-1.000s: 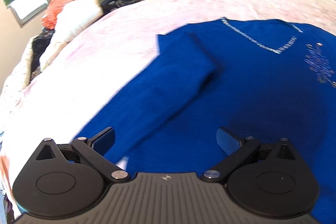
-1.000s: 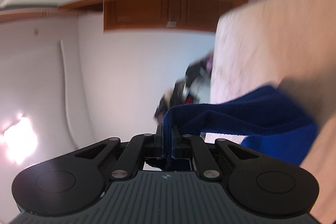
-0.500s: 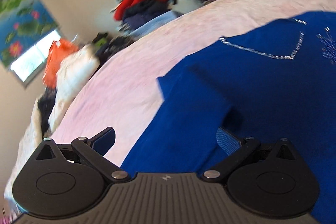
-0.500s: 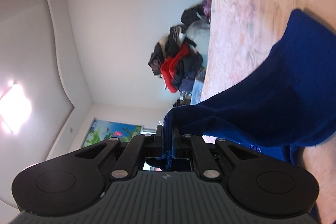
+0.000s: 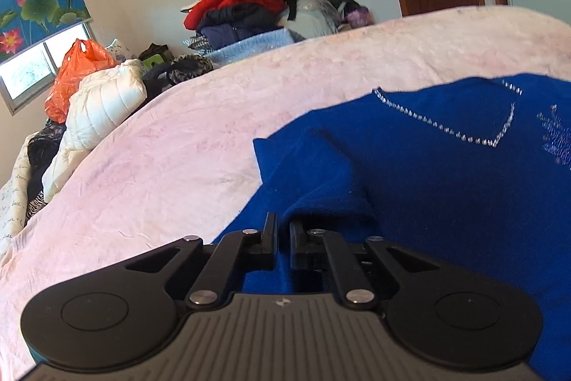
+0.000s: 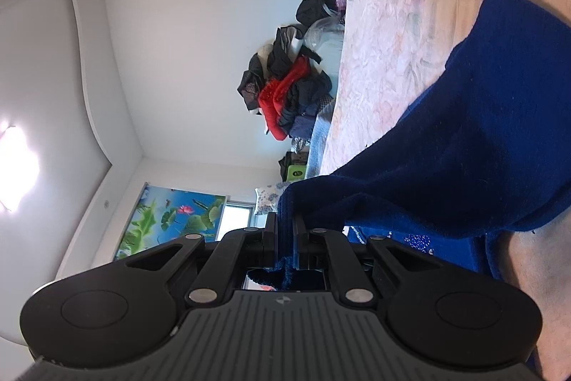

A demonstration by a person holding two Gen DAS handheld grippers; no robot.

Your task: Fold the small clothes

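Now left gripper (image 5: 282, 234) pinching sweater (image 5: 446, 188).

We are making out faint cursive script on the white fabric (image 5: 12, 199) at bed's edge, illegible.

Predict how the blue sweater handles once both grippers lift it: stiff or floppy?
Probably floppy: the blue sweater already sags away from the right gripper. Its thick fuzzy knit likely won't slip from the left gripper. It may drag on the pink blanket.

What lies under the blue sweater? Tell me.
The pink blanket shows around the blue sweater and runs beneath it; anything else underneath is covered.
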